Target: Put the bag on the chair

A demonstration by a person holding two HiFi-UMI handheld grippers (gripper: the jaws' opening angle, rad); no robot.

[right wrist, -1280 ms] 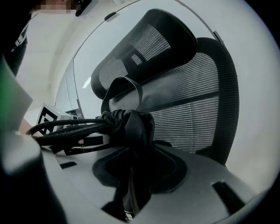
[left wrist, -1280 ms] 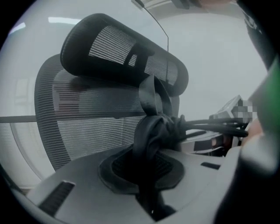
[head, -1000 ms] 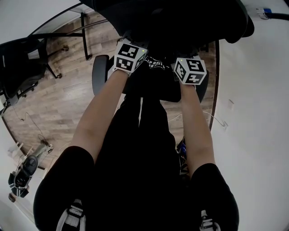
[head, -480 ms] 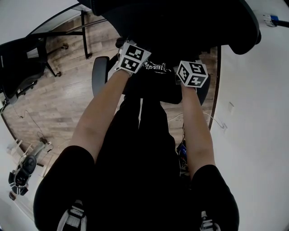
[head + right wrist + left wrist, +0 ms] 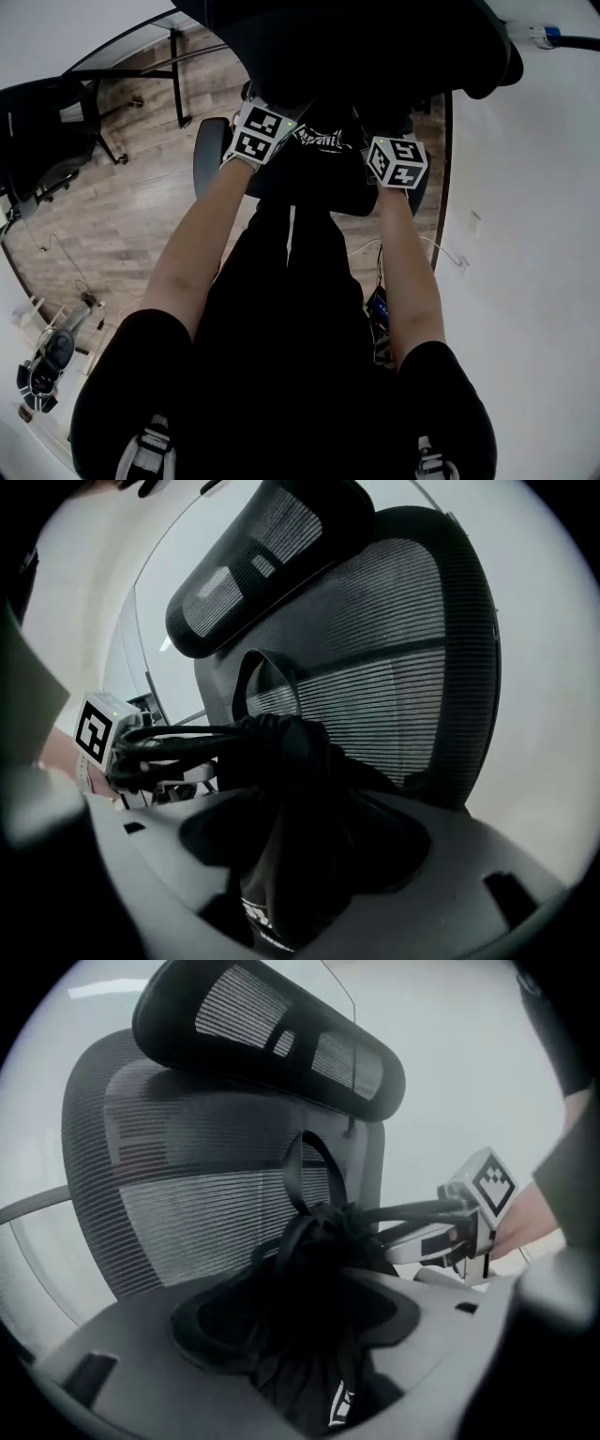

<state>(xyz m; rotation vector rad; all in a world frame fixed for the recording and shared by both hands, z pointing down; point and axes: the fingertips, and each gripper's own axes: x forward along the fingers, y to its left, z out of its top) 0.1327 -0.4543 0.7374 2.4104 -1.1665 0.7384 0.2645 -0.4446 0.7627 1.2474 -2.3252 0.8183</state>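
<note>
closest to the lens, a scrap of white print (image 5: 342, 1406) sits low on the black bag (image 5: 309, 1307), too small and creased to read. similar white lettering shows on the bag in the head view and is just as illegible. the left marker cube (image 5: 260, 132) and the right marker cube (image 5: 397, 160) carry bold black-and-white squares and no words.

the left gripper (image 5: 225, 744) and the right gripper (image 5: 375, 1227) face each other across the bag's bunched neck. both pairs of thin black fingers have just been opening and now stand spread and released. the gathered fabric lies between them rather than pinched, and a strap loop (image 5: 289, 1177) rises just above it.

the bag hangs low in front of the office chair (image 5: 187, 1194), over its seat. the bag's own bulk blocks the view beneath it, so it cannot be told whether its bottom rests on the seat. in the head view bare forearms (image 5: 202, 244) and black-clad legs hide most of the seat, leaving an armrest (image 5: 207, 155) showing at the side.

behind the bag the backrest is ribbed grey mesh in a curved frame. above it sits a long rounded headrest (image 5: 272, 1035) of finer mesh.

farther off lie a wood-plank floor (image 5: 122, 216), a second black chair (image 5: 47, 141) and a black desk frame (image 5: 175, 75). a tangle of cables (image 5: 378, 314) lies at the foot of a white wall (image 5: 534, 281).
</note>
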